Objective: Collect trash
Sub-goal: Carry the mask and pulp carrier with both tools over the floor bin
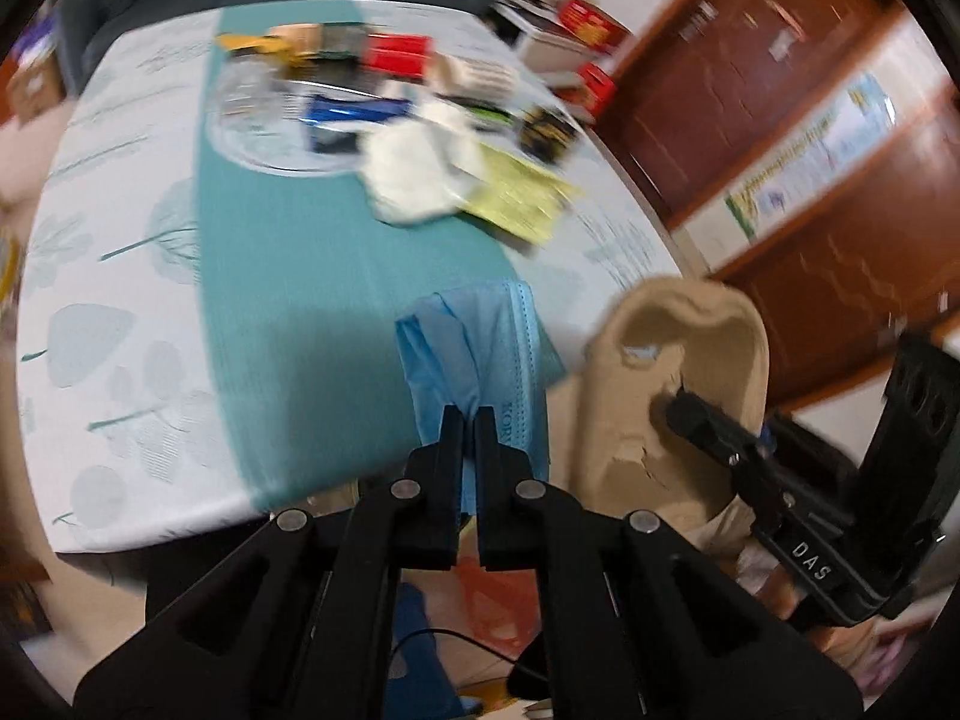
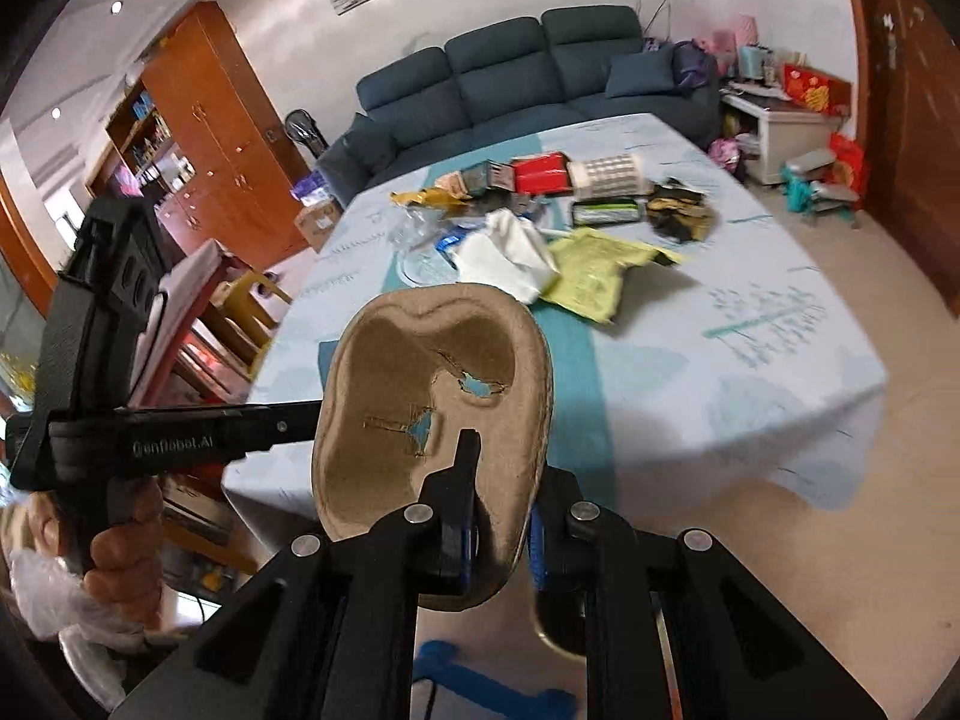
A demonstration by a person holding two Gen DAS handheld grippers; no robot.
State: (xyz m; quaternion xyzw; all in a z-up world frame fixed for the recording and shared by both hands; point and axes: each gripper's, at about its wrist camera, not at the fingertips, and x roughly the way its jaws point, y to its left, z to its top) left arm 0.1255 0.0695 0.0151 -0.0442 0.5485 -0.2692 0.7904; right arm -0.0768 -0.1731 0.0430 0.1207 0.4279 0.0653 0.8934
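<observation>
My left gripper (image 1: 471, 420) is shut on a crumpled blue face mask (image 1: 480, 342), held up above the near edge of the table (image 1: 120, 300). A brown moulded pulp tray (image 2: 420, 372), torn with small holes, is clamped at its lower rim by my right gripper (image 2: 501, 480), one finger in front and one behind. The left wrist view also shows that tray (image 1: 678, 330) at the right with the right gripper (image 1: 684, 411) on it. A white crumpled tissue (image 2: 510, 252), a yellow paper (image 2: 594, 276) and a clear plastic dish (image 1: 264, 120) lie on the table.
Boxes, wrappers and a red pack (image 2: 540, 171) crowd the table's far end. A dark blue sofa (image 2: 528, 72) stands behind it, wooden cabinets (image 2: 210, 120) to the left. A hand (image 2: 120, 540) grips the left gripper's handle. Bare floor (image 2: 870, 540) lies on the right.
</observation>
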